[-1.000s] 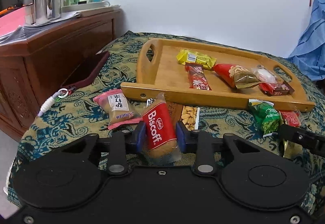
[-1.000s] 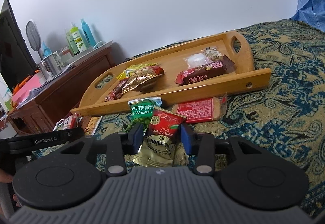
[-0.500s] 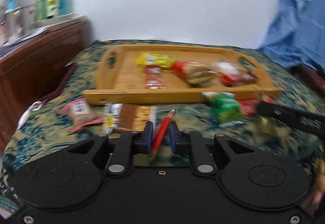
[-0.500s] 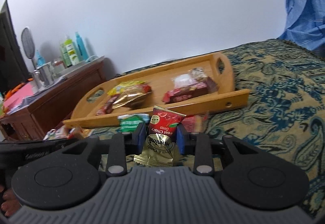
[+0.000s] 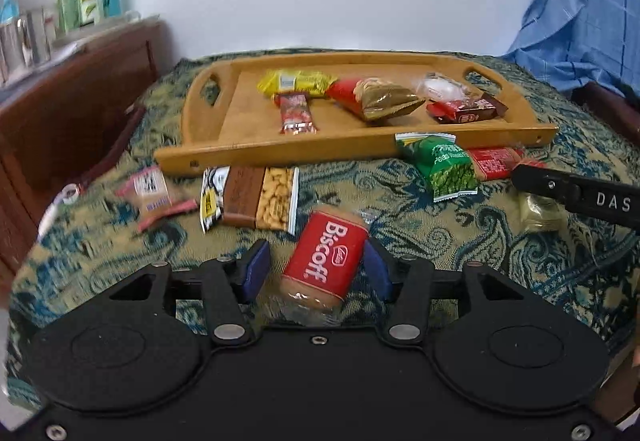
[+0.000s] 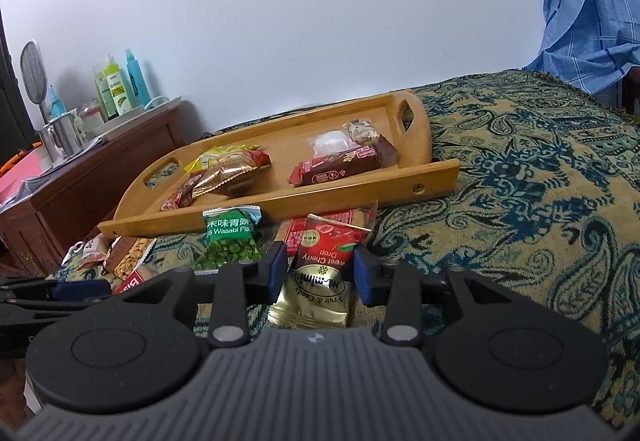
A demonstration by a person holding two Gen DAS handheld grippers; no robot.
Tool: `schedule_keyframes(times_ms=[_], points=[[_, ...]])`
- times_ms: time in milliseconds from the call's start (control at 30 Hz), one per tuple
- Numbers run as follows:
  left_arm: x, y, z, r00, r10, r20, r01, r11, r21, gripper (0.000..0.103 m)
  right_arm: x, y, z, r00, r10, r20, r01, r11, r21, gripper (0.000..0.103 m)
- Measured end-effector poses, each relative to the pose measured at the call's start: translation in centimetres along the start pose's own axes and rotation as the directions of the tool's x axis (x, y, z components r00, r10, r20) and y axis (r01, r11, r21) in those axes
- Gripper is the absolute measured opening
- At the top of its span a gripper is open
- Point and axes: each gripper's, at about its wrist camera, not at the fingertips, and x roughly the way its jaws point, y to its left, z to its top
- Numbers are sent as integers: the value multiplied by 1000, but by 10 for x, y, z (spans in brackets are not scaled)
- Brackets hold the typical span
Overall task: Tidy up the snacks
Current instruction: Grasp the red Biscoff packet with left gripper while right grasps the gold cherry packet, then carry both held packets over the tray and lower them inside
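Lying slantwise between the spread pads of the left gripper [image 5: 316, 265], the Biscoff packet [image 5: 325, 262] rests loose on the patterned cloth [image 5: 440, 237], short of the wooden tray [image 5: 360, 149] that likely awaits it. Right view: the right gripper [image 6: 320, 271] sits low and level, jaws narrowed around, perhaps touching, the cherry drop sachet [image 6: 320, 269]; grip cannot be confirmed.
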Motion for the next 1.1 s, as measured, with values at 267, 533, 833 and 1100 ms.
schedule_keyframes(times_ms=[267, 533, 833, 1100], points=[[-2, -11, 1, 1000, 10, 11, -10, 1000, 24, 36, 4, 7, -2, 999, -43, 3, 43, 997, -57, 60], [-14, -19, 19, 996, 10, 88, -11, 1000, 9, 31, 0, 17, 4, 1000, -11, 20, 13, 989, -144, 36], [-12, -4, 69, 986, 43, 164, -38, 999, -33, 31, -3, 5, 39, 995, 2, 101, 8, 995, -103, 36], [26, 25, 122, 979, 98, 178, -83, 993, -87, 31, 24, -15, 88, 993, 42, 107, -40, 999, -20, 36]])
